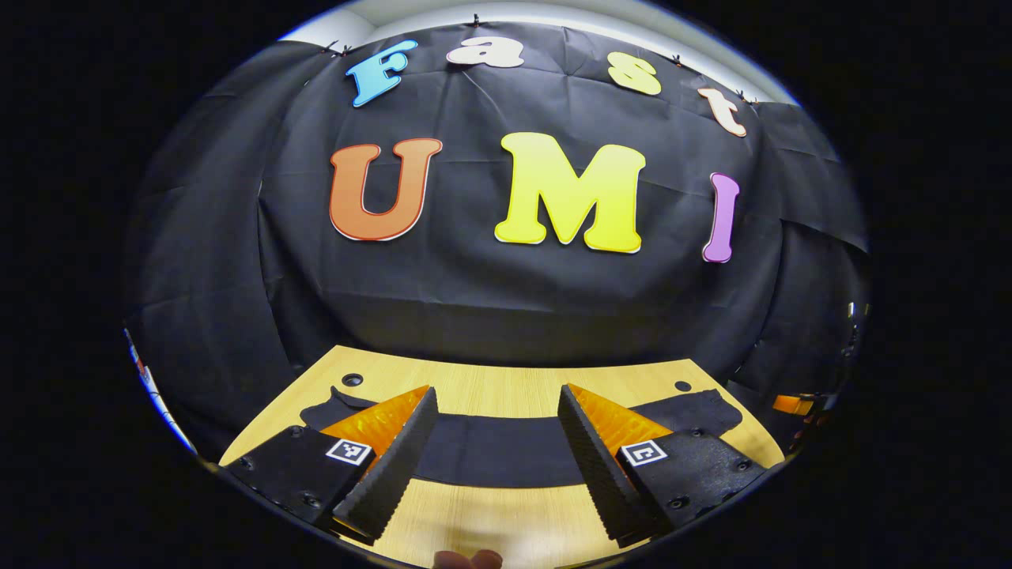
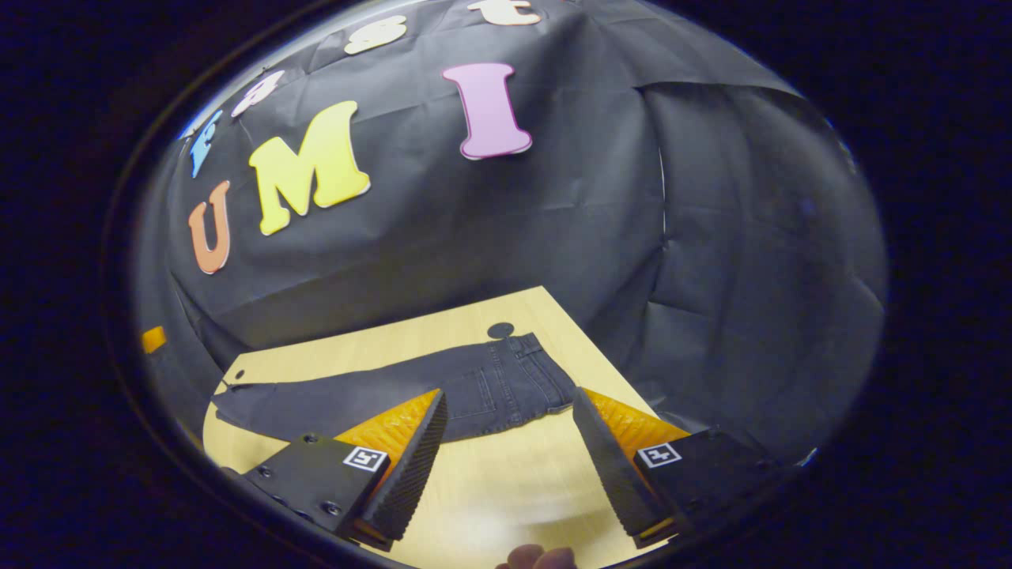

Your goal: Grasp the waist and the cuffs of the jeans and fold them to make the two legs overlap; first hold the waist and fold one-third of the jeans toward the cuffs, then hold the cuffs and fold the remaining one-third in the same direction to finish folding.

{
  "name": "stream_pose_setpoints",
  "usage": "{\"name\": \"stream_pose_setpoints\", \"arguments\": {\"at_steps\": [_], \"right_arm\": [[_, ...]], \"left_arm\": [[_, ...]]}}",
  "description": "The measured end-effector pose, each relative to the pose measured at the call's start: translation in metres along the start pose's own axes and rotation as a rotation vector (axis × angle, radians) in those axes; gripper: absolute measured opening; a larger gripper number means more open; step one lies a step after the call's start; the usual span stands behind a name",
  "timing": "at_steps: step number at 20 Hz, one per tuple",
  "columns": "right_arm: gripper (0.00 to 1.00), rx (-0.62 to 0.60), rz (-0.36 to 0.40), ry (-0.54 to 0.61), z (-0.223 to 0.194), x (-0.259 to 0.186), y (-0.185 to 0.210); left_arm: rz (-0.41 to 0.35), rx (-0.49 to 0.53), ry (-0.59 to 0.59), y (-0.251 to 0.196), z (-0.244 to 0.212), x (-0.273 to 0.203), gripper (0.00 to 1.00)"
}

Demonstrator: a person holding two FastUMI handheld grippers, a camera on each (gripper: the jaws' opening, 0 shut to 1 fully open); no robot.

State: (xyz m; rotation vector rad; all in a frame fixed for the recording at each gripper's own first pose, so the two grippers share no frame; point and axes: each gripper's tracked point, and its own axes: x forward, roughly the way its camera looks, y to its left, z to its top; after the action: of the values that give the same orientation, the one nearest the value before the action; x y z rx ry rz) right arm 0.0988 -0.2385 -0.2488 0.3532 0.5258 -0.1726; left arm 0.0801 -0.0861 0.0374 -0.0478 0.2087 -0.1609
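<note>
right gripper view: jeans (image 2: 443, 391) flat on table (image 2: 506, 482), tool (image 2: 510, 431) parted above.

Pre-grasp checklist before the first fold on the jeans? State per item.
1. Jeans lying flat on the table: ok, spread lengthwise, legs appear already overlapped.
2. Waist end in sight: ok, waistband and back pockets lie ahead of the right gripper.
3. Right gripper open: ok, fingers spread, nothing between them.
4. Left gripper open: ok, fingers spread, above the jeans' middle stretch.
5. Either gripper touching fabric: not ok yet, both hover short of the cloth.
6. Cuff end free to grasp: cannot tell, it lies far off at the table's far corner in the right gripper view.
</note>
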Motion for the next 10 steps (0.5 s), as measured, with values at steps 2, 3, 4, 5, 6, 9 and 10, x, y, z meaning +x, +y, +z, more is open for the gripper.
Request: {"name": "stream_pose_setpoints", "arguments": {"at_steps": [2, 3, 4, 5, 6, 9, 10], "right_arm": [[0.98, 0.010, -0.005, 0.018, -0.005, 0.031, -0.010], [0.98, 0.024, -0.013, 0.031, -0.008, 0.047, -0.015], [0.98, 0.046, -0.019, 0.041, -0.010, 0.063, -0.020], [0.94, 0.069, -0.033, 0.052, -0.013, 0.079, -0.025], [0.98, 0.086, -0.055, 0.063, -0.017, 0.096, -0.033], [0.98, 0.113, -0.086, 0.101, -0.034, 0.136, -0.050], [0.98, 0.127, -0.084, 0.117, -0.041, 0.146, -0.051]], "left_arm": [[0.005, 0.000, 0.014, 0.002, -0.004, 0.001, 0.98], [0.008, 0.002, 0.022, 0.003, -0.005, 0.000, 0.98], [0.012, 0.002, 0.036, 0.003, -0.008, 0.000, 0.98], [0.014, -0.001, 0.050, 0.003, -0.008, 0.000, 0.98], [0.017, 0.000, 0.062, 0.004, -0.008, 0.000, 0.98], [0.026, 0.007, 0.087, 0.004, -0.010, 0.002, 0.99], [0.026, 0.012, 0.097, 0.004, -0.011, 0.002, 0.99]]}}
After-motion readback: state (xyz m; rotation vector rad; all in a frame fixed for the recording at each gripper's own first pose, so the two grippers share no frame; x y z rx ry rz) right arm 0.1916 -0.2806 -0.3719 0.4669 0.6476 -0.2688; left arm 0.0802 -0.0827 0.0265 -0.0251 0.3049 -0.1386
